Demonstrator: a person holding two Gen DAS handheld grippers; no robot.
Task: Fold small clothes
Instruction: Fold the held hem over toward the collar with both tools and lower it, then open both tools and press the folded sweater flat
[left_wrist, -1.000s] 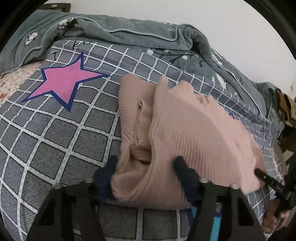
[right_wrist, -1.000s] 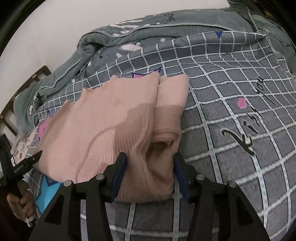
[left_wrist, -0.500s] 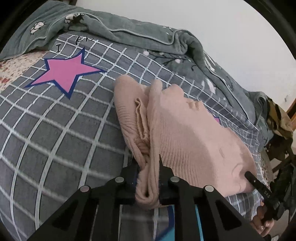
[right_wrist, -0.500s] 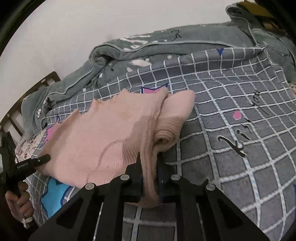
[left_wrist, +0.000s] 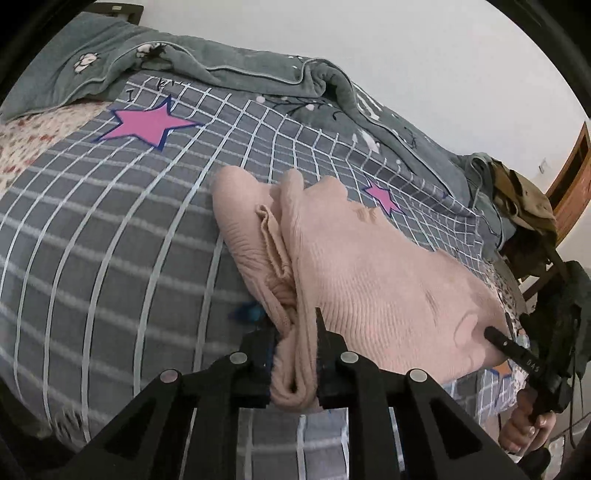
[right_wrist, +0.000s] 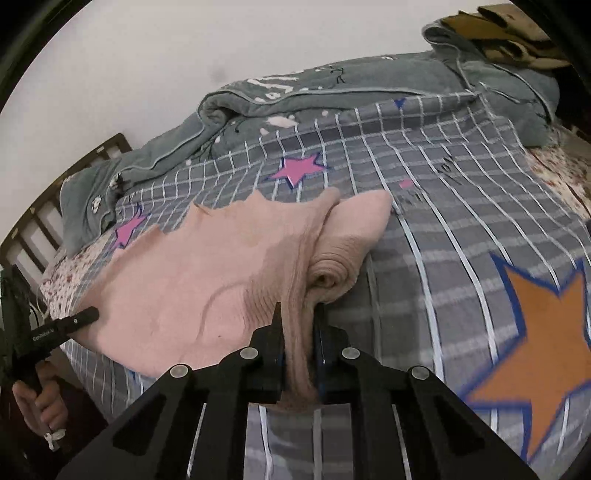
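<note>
The left gripper (left_wrist: 295, 332) pinches the near left edge of the pink sweater (left_wrist: 369, 280), which lies on the checked bedsheet (left_wrist: 110, 258); the right gripper (right_wrist: 298, 325) pinches its near right edge, fingers closed tight on fabric.

Not much to read here. The left gripper (right_wrist: 55, 328) has small white lettering on its side, too blurry to make out. The bedsheet (left_wrist: 110, 258) has black script near the blanket (left_wrist: 221, 70), also unreadable.
</note>
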